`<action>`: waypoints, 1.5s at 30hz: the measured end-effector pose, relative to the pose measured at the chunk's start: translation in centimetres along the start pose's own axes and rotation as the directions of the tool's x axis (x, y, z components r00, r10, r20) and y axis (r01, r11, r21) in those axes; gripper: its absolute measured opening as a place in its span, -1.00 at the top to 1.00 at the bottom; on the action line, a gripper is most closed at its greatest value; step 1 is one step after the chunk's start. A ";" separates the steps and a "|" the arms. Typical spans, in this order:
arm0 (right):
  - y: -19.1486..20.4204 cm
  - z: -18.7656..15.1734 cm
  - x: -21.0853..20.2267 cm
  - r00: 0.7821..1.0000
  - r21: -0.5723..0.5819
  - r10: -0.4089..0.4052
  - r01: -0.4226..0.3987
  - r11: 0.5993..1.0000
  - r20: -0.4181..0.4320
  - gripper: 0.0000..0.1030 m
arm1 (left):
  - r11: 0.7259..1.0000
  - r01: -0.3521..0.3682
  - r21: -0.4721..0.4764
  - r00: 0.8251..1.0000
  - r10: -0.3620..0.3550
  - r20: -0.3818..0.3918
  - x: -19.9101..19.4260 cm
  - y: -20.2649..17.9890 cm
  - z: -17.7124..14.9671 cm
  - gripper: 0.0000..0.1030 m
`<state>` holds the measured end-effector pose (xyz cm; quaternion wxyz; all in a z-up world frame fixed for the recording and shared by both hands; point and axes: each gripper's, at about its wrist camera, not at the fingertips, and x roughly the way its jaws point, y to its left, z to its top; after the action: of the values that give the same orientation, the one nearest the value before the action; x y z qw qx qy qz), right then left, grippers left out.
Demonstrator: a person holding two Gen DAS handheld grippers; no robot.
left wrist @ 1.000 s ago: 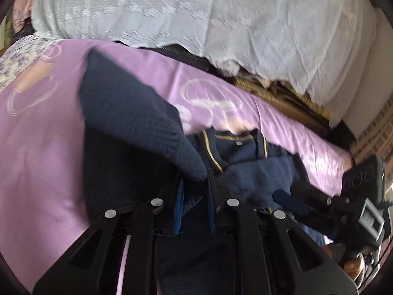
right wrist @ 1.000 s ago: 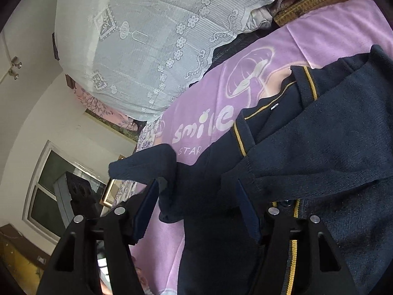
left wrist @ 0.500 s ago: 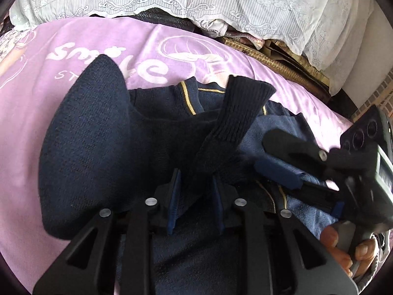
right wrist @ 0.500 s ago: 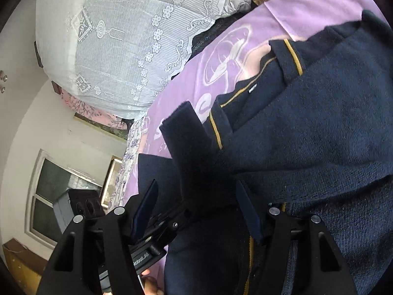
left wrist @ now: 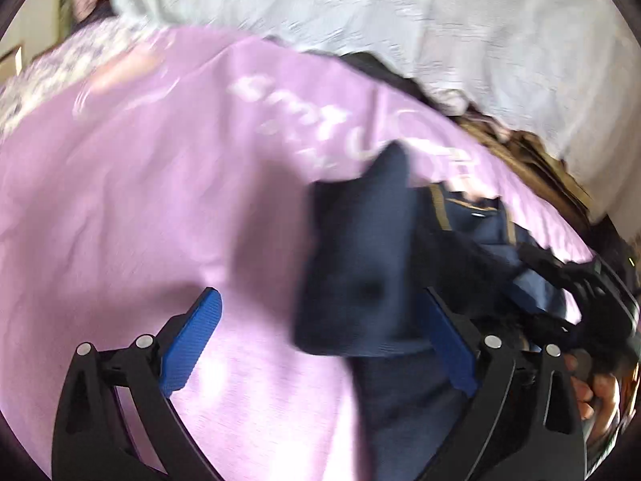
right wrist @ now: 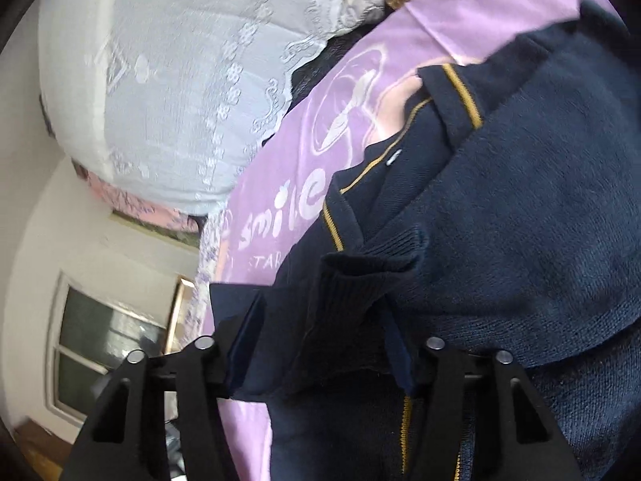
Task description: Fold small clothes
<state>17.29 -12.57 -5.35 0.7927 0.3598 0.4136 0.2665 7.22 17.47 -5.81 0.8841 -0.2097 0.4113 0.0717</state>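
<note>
A bedroom: a bed covered by a lilac sheet [left wrist: 160, 208] printed with the white word "smile" and a round cartoon design. Behind it, toward twelve o'clock in both views, hangs a white lace cloth [right wrist: 180, 80] over a pile of bedding. In the right wrist view a cream wall [right wrist: 48, 240] and a window [right wrist: 96, 340] sit at eight o'clock.

A small navy knitted sweater [right wrist: 541, 220] with thin yellow stripes on its collar lies on the sheet. In the right wrist view it fills the side from two to five o'clock, its collar near the centre, pointing toward the printed word.

The left gripper [left wrist: 316, 344] has just been opening and its blue-padded jaws now stand wide apart. This view is blurred. A fold of the sweater's navy sleeve [left wrist: 356, 264] sits in the gap, close against the right-hand pad, while the left-hand pad is over bare sheet and well clear of the cloth. The pads do not press on it.

The right gripper [right wrist: 320, 344] has just been closing, and its jaws are at a middling width. A ribbed cuff [right wrist: 360, 280] and a bunch of navy fabric fill the space between the two pads, with cloth lying against both; it appears pinched, though how firmly cannot be told.

In the left wrist view, at four o'clock, the right gripper's black body is partly visible, with a person's hand [left wrist: 593, 393] wrapped around its handle at the edge of the picture.
</note>
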 end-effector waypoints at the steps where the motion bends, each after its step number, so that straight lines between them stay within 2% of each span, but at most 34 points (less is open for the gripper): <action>1: -0.1 0.0 0.2 1.000 -0.010 -0.024 0.024 1.000 0.003 0.46 | 0.999 0.012 -0.035 1.000 -0.013 -0.029 0.9 0.8 0.0 -0.85; 3: -0.5 0.0 0.3 0.999 -0.025 -0.045 0.045 0.999 0.021 0.73 | 0.999 0.007 -0.033 0.999 -0.008 -0.037 1.4 0.8 0.1 -0.86; 6: 0.5 0.4 -1.3 0.995 -0.076 -0.043 0.050 0.996 0.094 0.75 | 0.999 -0.019 0.036 1.000 0.020 -0.018 1.1 -0.7 -0.3 -0.86; 8: 2.5 1.4 -4.2 0.980 -0.171 -0.049 0.083 0.982 0.192 0.75 | 0.998 0.036 0.045 0.999 -0.036 -0.019 0.7 -1.6 -0.3 -0.86; 10: 2.8 2.9 -6.8 0.972 -0.187 -0.031 0.076 0.979 0.234 0.75 | 0.996 0.080 0.045 0.997 -0.080 -0.004 -0.1 -2.4 0.1 -0.87; 13: 1.6 5.2 -9.6 0.961 -0.203 -0.067 0.125 0.971 0.269 0.75 | 0.994 0.091 0.052 0.996 -0.092 0.019 -0.5 -3.9 0.7 -0.91; 16: -1.3 6.5 -10.9 0.965 -0.174 -0.094 0.140 0.975 0.246 0.75 | 0.996 0.052 0.072 0.998 -0.050 -0.026 1.2 -5.4 1.1 -0.91; 18: -3.4 6.5 -10.8 0.971 -0.154 -0.111 0.146 0.977 0.212 0.74 | 0.995 -0.008 0.104 0.997 0.016 -0.076 3.0 -6.3 1.0 -0.91; 19: -4.8 6.3 -10.5 0.973 -0.132 -0.136 0.163 0.978 0.188 0.66 | 0.990 -0.059 0.132 0.992 0.073 -0.104 4.1 -6.7 0.6 -0.91; 21: -7.4 6.1 -9.7 0.957 -0.064 -0.229 0.244 0.968 0.177 0.56 | 0.974 -0.121 0.190 0.980 0.148 -0.136 5.8 -7.2 -0.1 -0.92; 22: -8.1 6.0 -9.4 0.951 -0.039 -0.249 0.260 0.965 0.181 0.58 | 0.969 -0.134 0.207 0.979 0.162 -0.124 5.8 -7.4 -0.4 -0.92; 23: -8.5 6.2 -9.8 0.953 -0.019 -0.235 0.243 0.970 0.189 0.59 | 0.964 -0.146 0.221 0.979 0.173 -0.109 5.6 -7.6 -0.5 -0.92; 24: -8.3 6.3 -10.5 0.937 -0.002 -0.265 0.273 0.962 0.225 0.58 | 0.958 -0.160 0.238 0.977 0.189 -0.102 5.5 -7.8 -0.6 -0.92; 25: -8.0 6.4 -11.3 0.912 0.004 -0.305 0.316 0.949 0.275 0.57 | 0.954 -0.169 0.246 0.976 0.197 -0.095 5.4 -7.9 -0.6 -0.92; 28: -7.9 6.6 -13.8 0.803 0.047 -0.443 0.464 0.884 0.398 0.50 | 0.956 -0.180 0.233 0.975 0.204 -0.085 4.9 -7.3 -0.7 -0.92; 29: -7.7 6.5 -14.4 0.802 0.051 -0.429 0.450 0.891 0.417 0.50 | 0.958 -0.182 0.220 0.975 0.205 -0.086 4.7 -7.1 -0.6 -0.92; 30: -7.2 6.7 -14.6 0.820 0.023 -0.393 0.422 0.906 0.417 0.50 | 0.961 -0.183 0.208 0.975 0.204 -0.083 4.2 -7.0 -0.5 -0.92; 31: -5.4 6.6 -14.2 0.854 -0.060 -0.326 0.381 0.923 0.405 0.50 | 0.963 -0.177 0.204 0.979 0.194 -0.065 3.5 -7.2 -0.2 -0.91; 32: -4.0 6.4 -13.9 0.873 -0.125 -0.285 0.358 0.925 0.395 0.50 | 0.964 -0.160 0.210 0.984 0.171 -0.038 2.6 -7.7 0.1 -0.91; 33: -2.0 5.7 -12.9 0.894 -0.217 -0.247 0.343 0.914 0.373 0.50 | 0.965 -0.143 0.220 0.989 0.150 -0.017 1.9 -8.2 0.4 -0.91; 35: 0.4 4.3 -10.9 0.917 -0.340 -0.238 0.346 0.875 0.320 0.52 | 0.960 -0.126 0.251 0.992 0.129 0.006 1.2 -9.9 0.9 -0.91; 37: 0.9 3.3 -8.7 0.921 -0.402 -0.276 0.371 0.837 0.275 0.56 | 0.949 -0.133 0.286 0.990 0.138 0.002 2.0 -11.3 0.8 -0.91; 39: 0.0 3.1 -7.7 0.907 -0.391 -0.325 0.410 0.824 0.267 0.58 | 0.943 -0.138 0.303 0.987 0.156 -0.038 3.5 -11.7 0.3 -0.91; 41: -1.5 3.1 -7.3 0.911 -0.365 -0.346 0.408 0.837 0.224 0.59 | 0.942 -0.138 0.305 0.983 0.168 -0.073 5.2 -10.9 -0.8 -0.92; 43: -2.8 3.2 -7.5 0.906 -0.326 -0.368 0.419 0.848 0.208 0.60 | 0.962 -0.091 0.259 0.989 0.117 -0.088 5.4 -9.9 -1.0 -0.92; 45: -4.0 3.0 -7.7 0.907 -0.292 -0.380 0.418 0.860 0.179 0.72 | 0.970 -0.070 0.233 0.990 0.097 -0.105 5.4 -9.3 -0.6 -0.92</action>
<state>16.31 -21.59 -3.78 0.9012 0.1461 0.3835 0.1393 13.08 8.60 -7.41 0.8733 -0.0928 0.4759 0.0487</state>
